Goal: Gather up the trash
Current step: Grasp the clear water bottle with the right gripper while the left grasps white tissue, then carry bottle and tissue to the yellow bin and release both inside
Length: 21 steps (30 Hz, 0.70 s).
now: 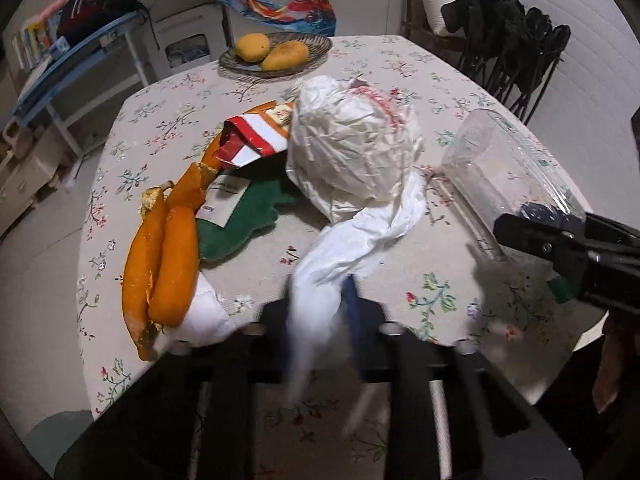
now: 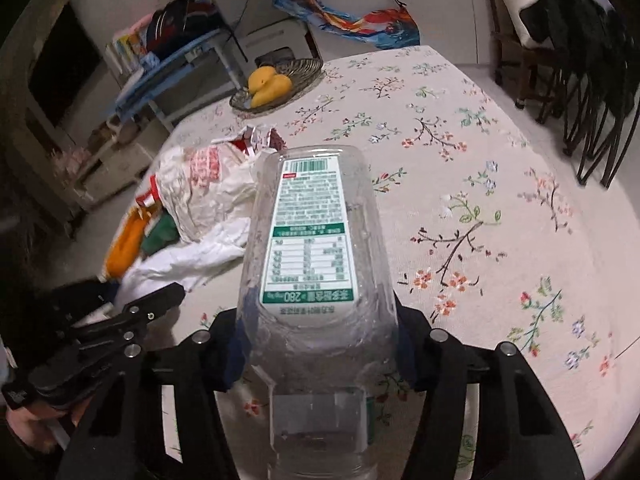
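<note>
My left gripper is shut on the twisted neck of a white plastic bag, whose bulging body rests on the floral tablecloth ahead. My right gripper is shut on a clear empty plastic bottle with a green-and-white label, its base pointing away. That bottle also shows at the right of the left wrist view, held above the table. Left of the bag lie orange mango peels, a red-and-white wrapper, a green cloth and a white tissue.
A wicker plate with two whole mangoes stands at the far table edge. Black folding chairs stand at the right, a blue shelf rack with books at the left. The left gripper shows low at the left of the right wrist view.
</note>
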Tool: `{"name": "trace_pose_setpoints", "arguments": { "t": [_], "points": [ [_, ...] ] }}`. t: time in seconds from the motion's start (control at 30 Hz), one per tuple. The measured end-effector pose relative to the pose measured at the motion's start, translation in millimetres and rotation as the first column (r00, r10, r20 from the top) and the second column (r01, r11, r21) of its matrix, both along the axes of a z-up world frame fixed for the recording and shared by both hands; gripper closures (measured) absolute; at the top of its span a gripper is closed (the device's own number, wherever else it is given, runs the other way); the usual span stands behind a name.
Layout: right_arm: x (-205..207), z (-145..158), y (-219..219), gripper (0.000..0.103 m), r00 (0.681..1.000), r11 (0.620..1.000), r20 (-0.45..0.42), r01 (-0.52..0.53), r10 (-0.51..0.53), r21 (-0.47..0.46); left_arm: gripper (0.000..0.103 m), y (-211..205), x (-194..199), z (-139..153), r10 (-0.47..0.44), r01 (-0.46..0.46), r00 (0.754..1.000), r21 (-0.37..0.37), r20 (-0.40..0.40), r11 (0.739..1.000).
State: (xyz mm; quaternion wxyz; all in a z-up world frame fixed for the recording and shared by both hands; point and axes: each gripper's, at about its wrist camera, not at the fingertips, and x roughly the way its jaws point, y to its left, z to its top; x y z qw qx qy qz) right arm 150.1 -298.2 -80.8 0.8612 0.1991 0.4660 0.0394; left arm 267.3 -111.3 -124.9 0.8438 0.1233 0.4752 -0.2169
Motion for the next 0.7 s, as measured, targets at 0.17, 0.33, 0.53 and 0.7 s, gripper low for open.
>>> {"name": "trace_pose_setpoints", "arguments": {
  "t": [0.17,0.33,0.53,0.7],
  "points": [
    [-15.0,3.8,-9.7,0.045,0.999,0.990,0.026,0.034,-0.038,0.138,0.093,12.3,-13.2,15.2,-0.010,0.010,1.000,-0.102,0.001,0.995],
    [-31.4,4.7,-9.4,0.045,0.998,0.973,0.046,0.034,-0.046,0.228,0.093,24.9,-34.5,35.6,-0.014,0.022,0.999,-0.228,0.035,0.974],
    [-41.9,12.8,-9.1,0.045,0.995,0.958,0.088,0.024,-0.051,0.287,0.093,40.2,-57.1,47.4,0.024,-0.005,0.998,-0.315,0.054,0.949],
    [-48.5,14.0,-6.5,0.045,0.994,0.951,0.098,0.008,-0.040,0.308,0.093,48.2,-73.6,47.9,0.053,-0.031,0.997,-0.316,0.063,0.948]
  ]
}}
